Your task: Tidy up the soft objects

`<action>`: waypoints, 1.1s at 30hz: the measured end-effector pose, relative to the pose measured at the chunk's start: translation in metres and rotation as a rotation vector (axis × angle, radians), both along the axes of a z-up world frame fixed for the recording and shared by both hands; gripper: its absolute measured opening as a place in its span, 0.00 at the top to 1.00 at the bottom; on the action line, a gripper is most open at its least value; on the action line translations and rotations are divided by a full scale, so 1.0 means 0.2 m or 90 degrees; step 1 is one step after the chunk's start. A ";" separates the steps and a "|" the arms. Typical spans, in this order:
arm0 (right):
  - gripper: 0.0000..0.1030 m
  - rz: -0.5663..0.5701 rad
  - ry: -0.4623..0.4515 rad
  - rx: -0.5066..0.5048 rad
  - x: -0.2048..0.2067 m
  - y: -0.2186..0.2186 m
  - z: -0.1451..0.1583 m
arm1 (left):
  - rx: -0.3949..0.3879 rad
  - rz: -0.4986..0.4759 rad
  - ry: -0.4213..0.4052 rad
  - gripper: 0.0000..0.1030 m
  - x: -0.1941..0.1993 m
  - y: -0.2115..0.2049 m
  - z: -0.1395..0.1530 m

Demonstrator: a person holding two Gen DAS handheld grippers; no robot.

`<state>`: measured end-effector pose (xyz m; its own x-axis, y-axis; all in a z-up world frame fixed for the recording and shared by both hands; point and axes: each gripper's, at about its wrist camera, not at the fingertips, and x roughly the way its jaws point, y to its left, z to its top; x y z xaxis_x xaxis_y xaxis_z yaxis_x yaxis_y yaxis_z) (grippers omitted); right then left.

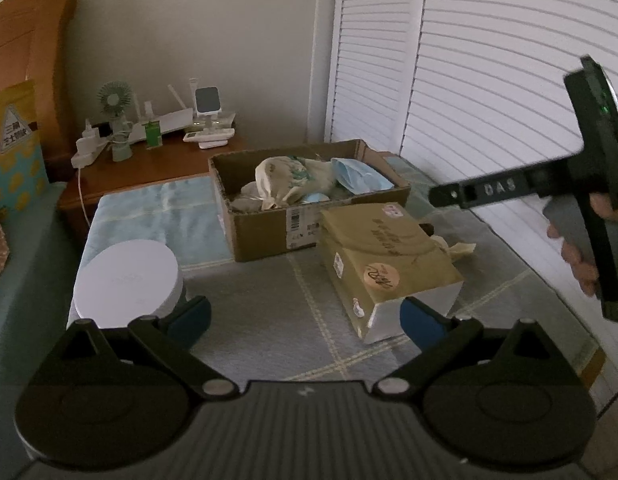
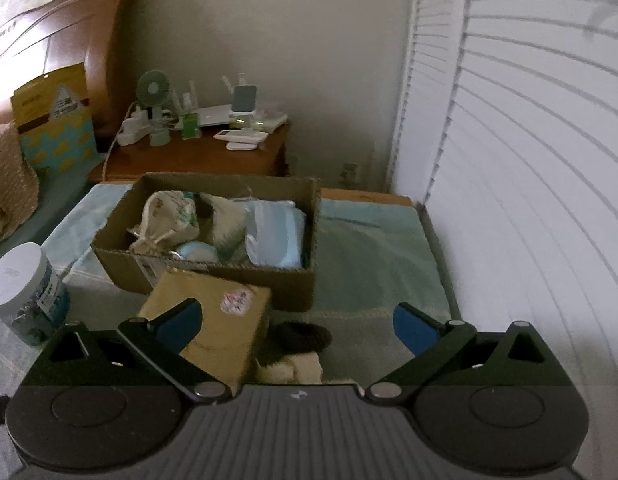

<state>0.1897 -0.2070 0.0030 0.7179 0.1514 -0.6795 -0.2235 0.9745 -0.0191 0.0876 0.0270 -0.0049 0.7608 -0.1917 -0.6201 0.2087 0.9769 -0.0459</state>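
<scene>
Sitting on the bed [image 2: 369, 264], an open cardboard box [image 2: 213, 280] serves as the landmark: inside it lie a drawstring cloth pouch [image 2: 169, 220], a light-blue folded soft pack [image 2: 275, 236] and other soft things. Just in front of the cardboard box lies a tan carton [image 1: 385, 264], with a white-lidded jar [image 2: 25, 288] to the box's left. Both the left hand-held gripper [image 1: 305, 320] and the right hand-held gripper [image 2: 297, 324] hover before the box with jaws spread wide, holding nothing.
</scene>
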 end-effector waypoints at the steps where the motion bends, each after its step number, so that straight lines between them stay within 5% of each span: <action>1: 0.00 -0.008 0.003 0.000 -0.02 -0.02 -0.01 | 0.000 -0.001 0.001 0.03 0.00 0.00 0.00; 11: 0.00 -0.067 0.046 0.015 -0.08 -0.16 -0.18 | -0.001 -0.010 0.015 0.03 0.04 -0.02 -0.03; 21: 0.23 -0.033 0.073 0.040 -0.04 -0.16 -0.28 | 0.003 -0.010 0.030 0.03 0.09 -0.04 -0.06; 33: 0.30 0.016 0.078 0.029 0.00 -0.17 -0.40 | 0.012 -0.015 0.051 0.03 0.17 -0.08 -0.10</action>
